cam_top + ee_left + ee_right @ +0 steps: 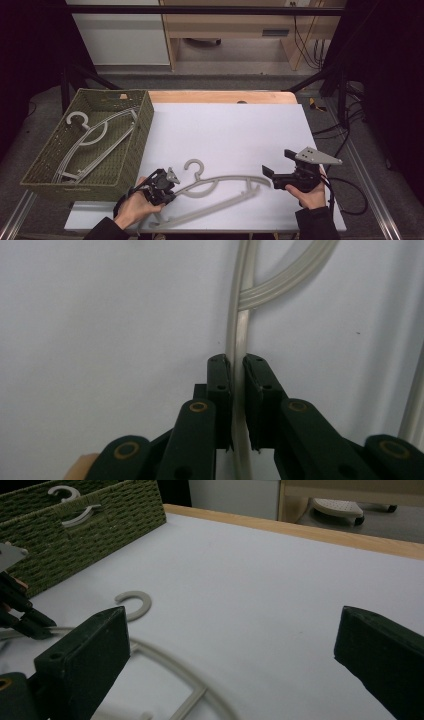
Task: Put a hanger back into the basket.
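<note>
A grey plastic hanger [225, 179] lies flat on the white table top [225, 130], its hook [194, 165] pointing away from me. My left gripper [171, 194] is at the hanger's left arm. In the left gripper view its jaws [238, 361] are shut on that thin bar [242, 325], pads pressed against both sides. My right gripper [276, 161] is held just off the hanger's right end, jaws wide open with nothing between them [232, 630]. The right gripper view shows the hook [134, 605] and, at the far left, the left gripper [27, 622].
A green woven basket [145, 120] stands at the table's left and holds more grey hangers [95, 135]. It also appears in the right gripper view [100, 535]. A wooden edge [220, 96] runs along the far side of the table. Cables trail off to the right.
</note>
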A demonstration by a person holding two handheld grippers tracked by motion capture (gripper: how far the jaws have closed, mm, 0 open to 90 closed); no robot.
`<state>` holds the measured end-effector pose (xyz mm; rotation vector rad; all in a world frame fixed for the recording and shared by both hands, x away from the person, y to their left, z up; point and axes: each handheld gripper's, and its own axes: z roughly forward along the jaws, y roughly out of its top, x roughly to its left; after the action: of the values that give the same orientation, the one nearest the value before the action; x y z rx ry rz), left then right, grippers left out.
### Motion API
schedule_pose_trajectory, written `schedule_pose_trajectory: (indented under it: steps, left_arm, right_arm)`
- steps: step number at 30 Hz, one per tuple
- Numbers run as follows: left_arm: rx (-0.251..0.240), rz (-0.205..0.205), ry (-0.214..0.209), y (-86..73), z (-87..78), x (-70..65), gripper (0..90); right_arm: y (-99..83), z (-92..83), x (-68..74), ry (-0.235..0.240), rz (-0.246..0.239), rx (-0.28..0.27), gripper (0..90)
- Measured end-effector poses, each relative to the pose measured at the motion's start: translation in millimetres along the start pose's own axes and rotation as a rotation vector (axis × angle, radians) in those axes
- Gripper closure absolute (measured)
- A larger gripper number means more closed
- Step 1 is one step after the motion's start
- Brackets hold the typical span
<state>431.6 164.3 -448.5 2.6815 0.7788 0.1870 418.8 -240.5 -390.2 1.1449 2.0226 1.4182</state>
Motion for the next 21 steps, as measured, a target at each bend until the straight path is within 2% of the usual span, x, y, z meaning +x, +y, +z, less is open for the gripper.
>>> schedule_pose_trajectory:
  steps: [1,6,8,10,15,21]
  left_arm:
    - [-0.006,0.011,0.001,-0.9,-0.2,0.0,82.3]
    - [-0.043,0.001,-0.007,-5.8,-2.6,1.4,82.4]
    - [-0.051,0.005,0.008,-7.9,-7.1,3.6,82.5]
    - [-0.077,-0.016,0.022,-9.6,-10.7,4.6,82.5]
    - [-0.135,-0.035,0.027,-12.2,-23.4,6.9,82.6]
    - [-0.171,-0.056,0.074,-13.4,-34.2,8.1,82.5]
  right_arm:
    - [0.0,0.0,0.0,0.0,0.0,0.0,1.7]
    - [0.1,-1.4,-0.6,0.0,-0.001,-0.001,1.7]
    - [0.3,-2.4,-1.1,0.001,-0.004,0.0,1.7]
    - [0.2,-2.3,-1.2,0.0,-0.004,0.001,1.7]
    - [0.1,-1.1,-0.4,0.001,0.002,-0.002,1.7]
    - [0.5,-2.6,-1.4,-0.002,0.001,-0.007,1.7]
